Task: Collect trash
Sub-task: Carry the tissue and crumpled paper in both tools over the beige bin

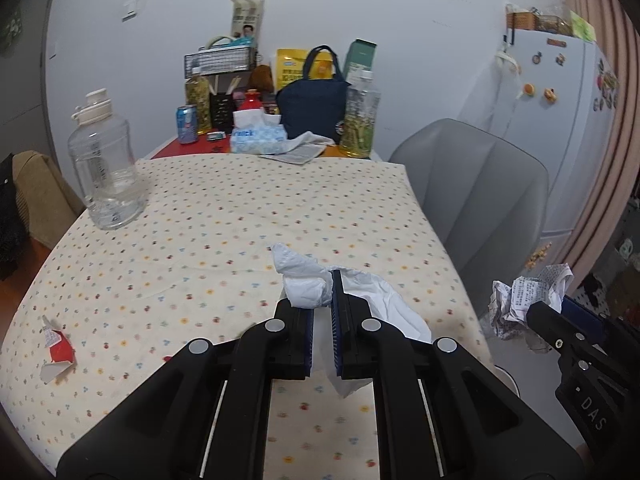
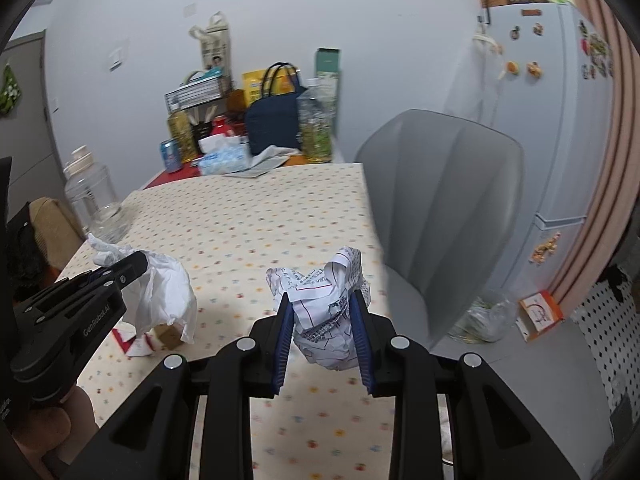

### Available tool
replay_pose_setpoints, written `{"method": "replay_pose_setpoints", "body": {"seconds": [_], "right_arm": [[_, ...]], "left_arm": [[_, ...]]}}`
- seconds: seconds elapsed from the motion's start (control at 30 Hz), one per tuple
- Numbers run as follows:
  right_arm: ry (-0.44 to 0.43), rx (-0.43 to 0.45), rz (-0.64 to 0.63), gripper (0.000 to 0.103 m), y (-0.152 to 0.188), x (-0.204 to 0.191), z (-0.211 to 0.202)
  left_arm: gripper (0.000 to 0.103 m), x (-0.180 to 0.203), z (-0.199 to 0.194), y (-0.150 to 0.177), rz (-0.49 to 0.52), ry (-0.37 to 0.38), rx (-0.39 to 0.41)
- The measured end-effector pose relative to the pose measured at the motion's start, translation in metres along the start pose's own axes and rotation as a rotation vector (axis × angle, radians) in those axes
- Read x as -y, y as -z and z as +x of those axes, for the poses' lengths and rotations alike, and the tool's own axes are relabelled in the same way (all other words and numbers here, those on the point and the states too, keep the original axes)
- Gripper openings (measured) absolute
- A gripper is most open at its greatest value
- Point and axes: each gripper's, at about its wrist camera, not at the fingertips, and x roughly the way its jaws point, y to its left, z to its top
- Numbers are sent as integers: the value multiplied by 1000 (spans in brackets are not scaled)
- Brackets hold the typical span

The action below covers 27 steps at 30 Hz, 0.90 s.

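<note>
The left gripper (image 1: 322,304) is clamping a crumpled white tissue (image 1: 308,280), its jaws nearly together on the thin paper, and is holding it above the surface (image 1: 224,216), which is wearing a dotted cloth. From that gripper, a torn red-and-white wrapper (image 1: 58,350) is lying on the cloth at about 9 o'clock, and a clear water jug (image 1: 106,168) is standing at about 10 o'clock near the surface's edge. The right gripper (image 2: 322,308) is gripping a crumpled printed paper ball (image 2: 320,304), its jaws partly closed around the wad, off the cloth near the surface's right edge. A grey chair (image 2: 440,200) is sitting at about 1 o'clock from it, with a fridge (image 2: 560,120) beyond. Bottles and bags are crowding the far end at 12 o'clock.
</note>
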Motion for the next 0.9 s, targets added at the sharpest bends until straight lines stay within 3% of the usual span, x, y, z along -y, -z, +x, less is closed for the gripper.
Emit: {"method": "replay_pose_setpoints", "body": {"seconds": [0.47, 0.9], "right_arm": [[178, 0, 124, 29, 18, 101, -17], [256, -22, 236, 29, 38, 179, -13]], "left_arm": [[8, 94, 15, 5, 127, 123, -42], [8, 176, 36, 19, 236, 207, -103]]}}
